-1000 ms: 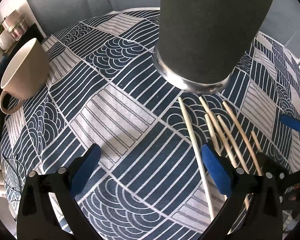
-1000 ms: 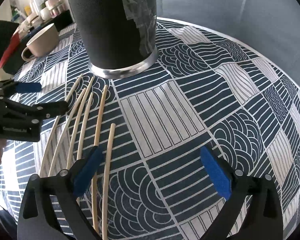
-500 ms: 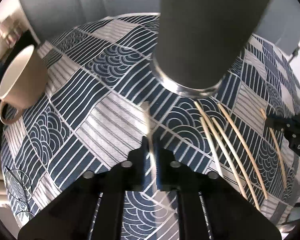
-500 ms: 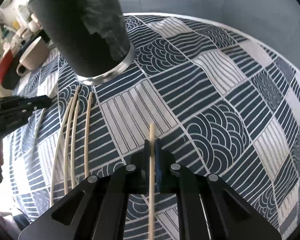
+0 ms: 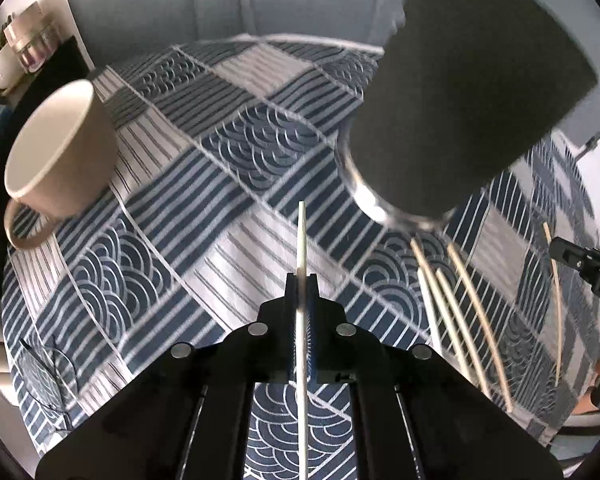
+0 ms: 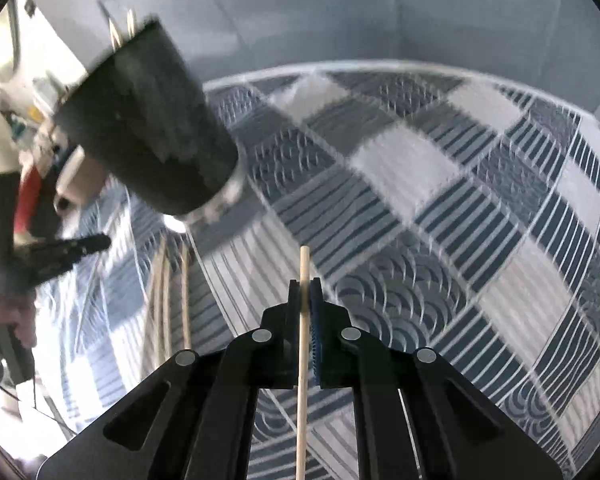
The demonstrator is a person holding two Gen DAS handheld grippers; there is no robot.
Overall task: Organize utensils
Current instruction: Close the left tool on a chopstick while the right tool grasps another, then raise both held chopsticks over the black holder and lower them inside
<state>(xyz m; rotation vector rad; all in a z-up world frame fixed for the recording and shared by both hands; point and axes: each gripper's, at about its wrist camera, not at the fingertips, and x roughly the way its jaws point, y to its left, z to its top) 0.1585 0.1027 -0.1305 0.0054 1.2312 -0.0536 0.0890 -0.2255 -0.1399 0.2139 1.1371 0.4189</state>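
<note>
You are pinching one chopstick in each gripper above a patterned tablecloth (image 5: 172,280).

Your left gripper (image 5: 302,280) is clamping a chopstick (image 5: 301,240) at frame center; your right gripper (image 6: 305,284) is clamping another chopstick (image 6: 303,272). A dark cup (image 5: 472,108) is filling the upper right, loose chopsticks (image 5: 460,312) lying below it.

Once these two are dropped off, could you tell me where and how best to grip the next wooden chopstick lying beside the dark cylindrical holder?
Grip a thin wooden chopstick near mid-length, coming straight down with the jaws set across its width. It lies flat on the blue patterned tablecloth close to its neighbours, so the outermost stick looks easiest to isolate.
</note>
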